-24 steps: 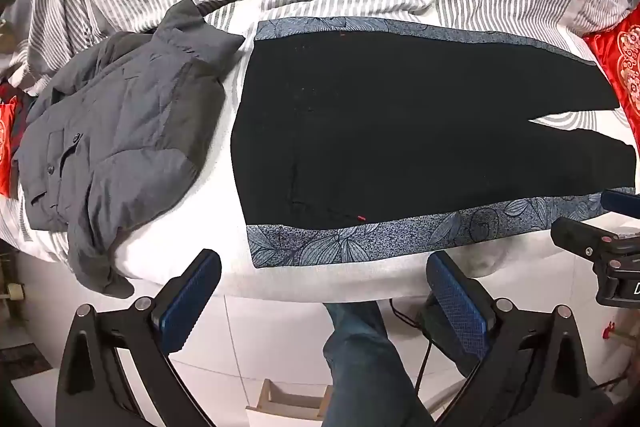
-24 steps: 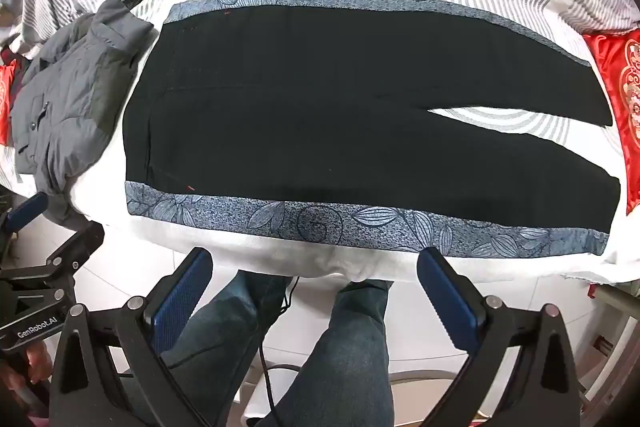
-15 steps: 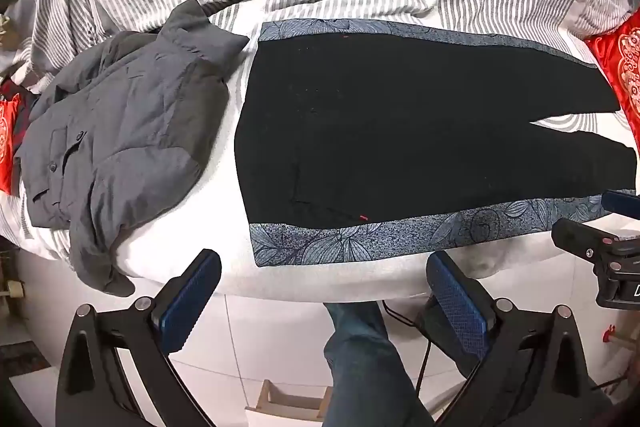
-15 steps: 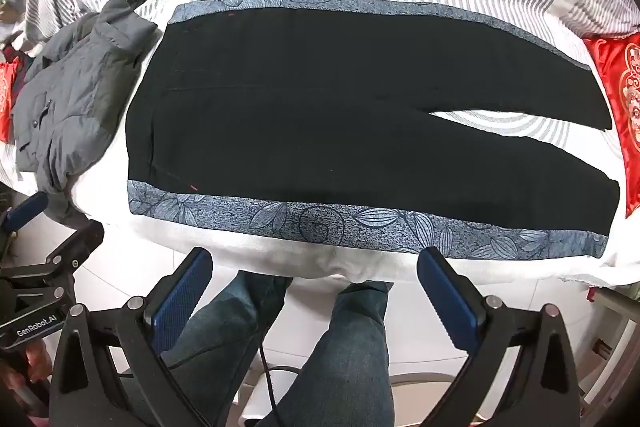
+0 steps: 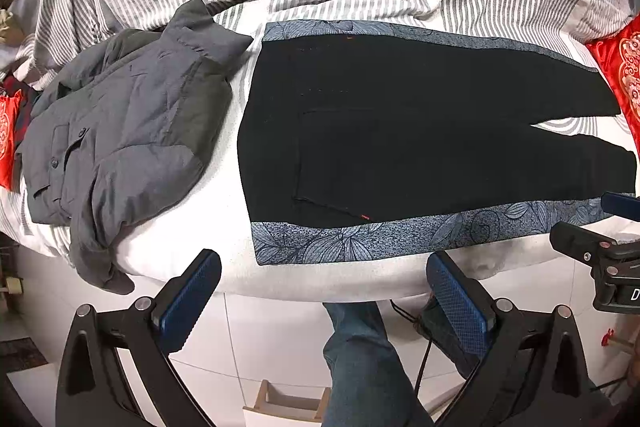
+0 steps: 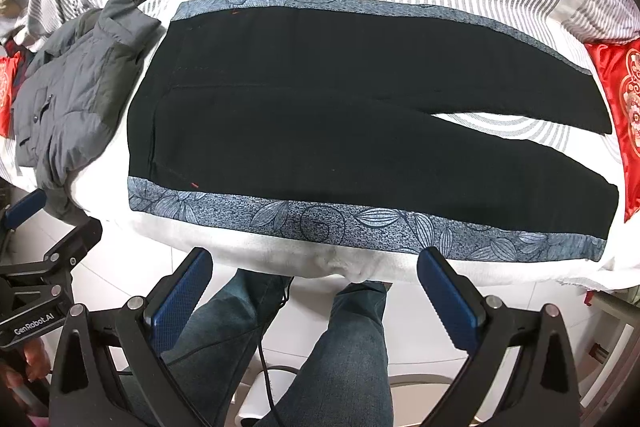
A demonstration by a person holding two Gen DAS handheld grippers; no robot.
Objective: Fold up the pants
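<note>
Jaws of the left gripper (image 5: 322,301) stood wide and empty off the bed's near edge, short of the black pants (image 5: 400,139), which lay flat along that edge on a blue floral cloth (image 5: 360,241), waistband beside a grey jacket (image 5: 120,131). Through the right wrist view, the right gripper (image 6: 314,293) likewise gaped empty below the pants (image 6: 340,123). Folding looked unstarted; next, each gripper would need to reach an edge and pinch it.

Right of the black pants (image 5: 420,131), the red cushion (image 5: 624,75) runs off the picture's edge; the patterned mat (image 5: 360,243) under them is mostly covered.
</note>
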